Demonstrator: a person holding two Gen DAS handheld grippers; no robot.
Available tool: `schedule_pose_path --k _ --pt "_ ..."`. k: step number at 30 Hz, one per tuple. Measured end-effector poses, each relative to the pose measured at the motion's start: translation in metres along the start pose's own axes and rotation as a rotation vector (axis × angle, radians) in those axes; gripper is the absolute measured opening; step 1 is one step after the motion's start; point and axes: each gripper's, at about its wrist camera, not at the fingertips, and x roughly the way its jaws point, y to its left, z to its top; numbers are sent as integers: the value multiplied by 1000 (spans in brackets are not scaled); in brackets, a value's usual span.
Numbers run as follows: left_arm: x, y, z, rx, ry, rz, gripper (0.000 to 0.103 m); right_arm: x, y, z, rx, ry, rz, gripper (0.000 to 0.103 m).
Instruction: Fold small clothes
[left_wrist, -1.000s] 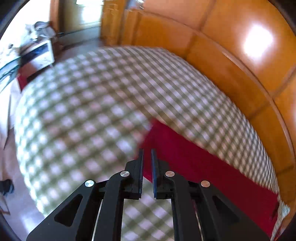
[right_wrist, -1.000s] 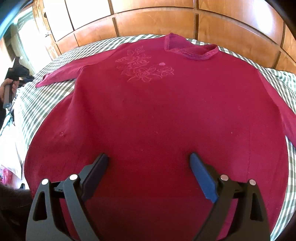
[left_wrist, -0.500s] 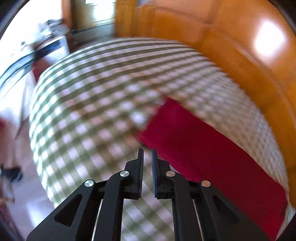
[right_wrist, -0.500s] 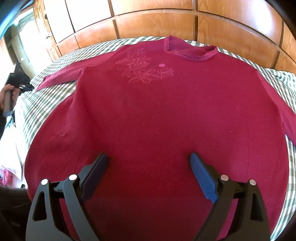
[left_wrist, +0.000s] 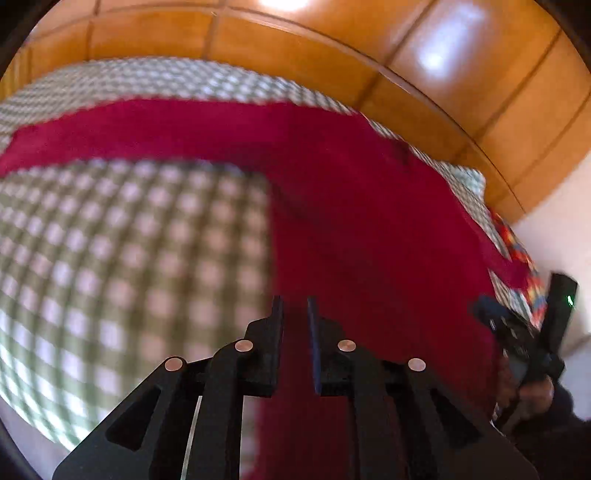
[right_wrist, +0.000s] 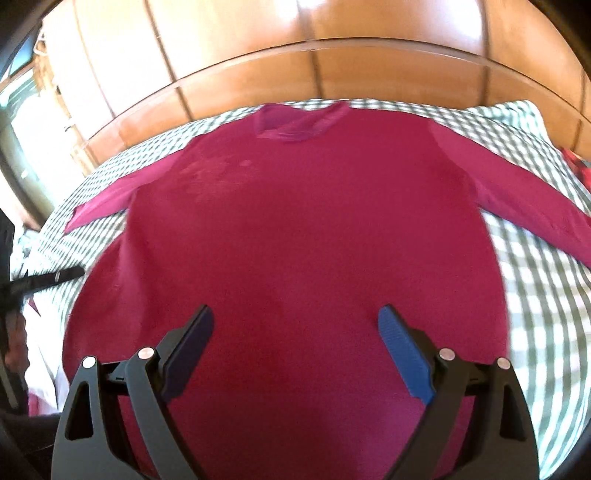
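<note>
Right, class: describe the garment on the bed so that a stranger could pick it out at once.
Start at the bed with the green-and-white checked sheet, below the wooden headboard. Spread flat across it lies a crimson long-sleeved top, sleeves out to both sides. It is the only plain red thing there, with a round neckline and faint flower embroidery on the chest.

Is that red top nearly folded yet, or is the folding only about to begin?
Only about to begin. Done: the red top lies flat on the checked bedspread, both sleeves spread out. In hand: nothing. The right hand-held gripper hovers wide open above the hem; the left hand-held gripper, nearly closed, holds no cloth. Left: every fold.
</note>
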Motion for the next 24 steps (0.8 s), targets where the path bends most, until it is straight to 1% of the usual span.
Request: schedule_pose_path --k 1,2,3,4,5,6,7,9,11,13,15,16,17,18,20,21,24 --pt "1 0 -4 6 1 22 28 -2 -2 -1 3 -4 -5 90" --pt "0 -1 -8 7 3 26 31 -3 -4 -4 2 -10 -14 90" --pt "2 -2 -12 7 11 17 31 -3 -5 -6 0 -9 -20 90" --pt "4 -5 -17 23 11 36 31 -2 -6 -8 1 -7 -25 90" --pt "5 -8 -21 56 7 77 29 -1 -6 -8 2 -5 -26 90" --pt "7 -9 -24 70 8 89 25 0 -6 -9 4 -5 -27 90" --pt "5 -10 -27 75 5 91 7 0 -6 -10 3 -5 -30 90" --pt "-4 -9 -34 71 -3 74 6 -1 -8 -12 -5 -5 -32 90" --pt "-9 7 -36 36 -9 43 6 -4 -14 -14 -9 -10 -45 90" --pt "-11 17 -48 0 4 41 6 -2 -27 -19 10 7 -62 90" --pt "-15 23 -58 -39 7 19 6 -1 -33 -24 -11 -2 -59 90" --pt "-17 27 -61 -69 11 1 9 0 -33 -25 -30 -8 -60 90" --pt "-18 28 -60 -89 11 4 14 2 -29 -28 -66 -14 -80 90" --pt "-20 26 -57 -98 2 17 16 3 -26 -29 -82 -17 -96 91" --pt "-30 17 -49 -79 -35 32 16 5 -24 -28 -84 -18 -106 93" --pt "-37 7 -44 -52 -71 33 16 5 -24 -27 -79 -18 -103 93" --pt "-39 -17 -30 7 -104 21 16 -1 -28 -23 -68 -2 -71 91"
